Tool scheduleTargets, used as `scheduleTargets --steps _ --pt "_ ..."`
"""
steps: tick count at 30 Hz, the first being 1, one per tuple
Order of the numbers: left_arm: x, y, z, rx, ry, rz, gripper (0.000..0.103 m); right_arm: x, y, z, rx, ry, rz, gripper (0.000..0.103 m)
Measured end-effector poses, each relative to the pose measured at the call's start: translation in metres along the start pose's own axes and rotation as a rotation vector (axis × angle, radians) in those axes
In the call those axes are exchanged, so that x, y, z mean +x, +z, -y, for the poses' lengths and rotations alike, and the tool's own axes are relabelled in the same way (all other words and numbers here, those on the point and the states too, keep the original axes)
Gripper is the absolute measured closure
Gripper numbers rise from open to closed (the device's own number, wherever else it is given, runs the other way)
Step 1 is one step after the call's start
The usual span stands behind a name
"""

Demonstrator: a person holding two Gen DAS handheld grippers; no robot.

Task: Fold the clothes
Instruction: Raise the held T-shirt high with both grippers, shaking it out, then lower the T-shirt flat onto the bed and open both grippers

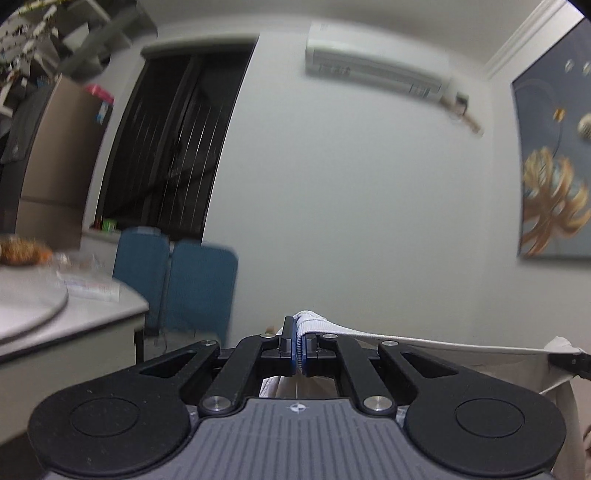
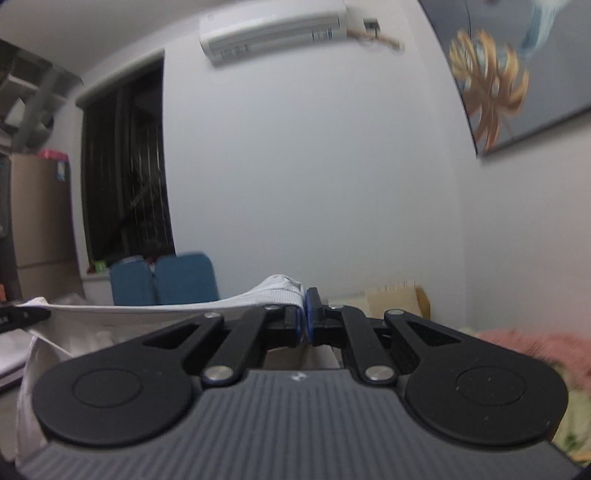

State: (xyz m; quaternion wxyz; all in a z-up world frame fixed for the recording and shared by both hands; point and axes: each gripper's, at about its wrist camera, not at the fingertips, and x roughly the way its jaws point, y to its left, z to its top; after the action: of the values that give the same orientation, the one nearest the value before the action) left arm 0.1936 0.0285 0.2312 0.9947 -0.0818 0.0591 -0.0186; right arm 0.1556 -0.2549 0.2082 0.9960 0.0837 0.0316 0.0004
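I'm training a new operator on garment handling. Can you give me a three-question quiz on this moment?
1. True or false: both grippers are shut on the white garment.
2. The edge between the left gripper and the right gripper is: A) slack B) stretched taut C) on the floor.
3. What hangs on the wall above the blue chairs?

Key: 1 true; 2 B; 3 an air conditioner.
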Motion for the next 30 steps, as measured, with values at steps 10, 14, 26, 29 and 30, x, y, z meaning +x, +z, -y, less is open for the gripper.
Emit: scheduleTargets --steps 10,14,26,29,30 --pt "0.297 -0.256 -0.018 0.025 0.098 -0.279 0.1 0.287 -0.248 0.042 0.017 -0.089 -0.254 0.097" --pt "0.371 -0.342 -0.035 0.031 0.125 -0.401 0.1 0.367 -0.328 0.061 -0.001 -0.101 -0.387 0.097" --pt "0.42 -0.387 -0.056 0.112 0.036 -0.595 0.02 0.42 -0.374 0.08 0.13 0.045 -0.706 0.033" --pt "0.392 -0.367 -0.058 0.112 0.004 -0.6 0.018 0.407 -0.363 0.069 0.114 0.088 -0.73 0.022" --pt "0.382 -0.359 -0.061 0.099 -0.013 -0.601 0.017 0.398 -0.356 0.064 0.108 0.095 -0.73 0.022"
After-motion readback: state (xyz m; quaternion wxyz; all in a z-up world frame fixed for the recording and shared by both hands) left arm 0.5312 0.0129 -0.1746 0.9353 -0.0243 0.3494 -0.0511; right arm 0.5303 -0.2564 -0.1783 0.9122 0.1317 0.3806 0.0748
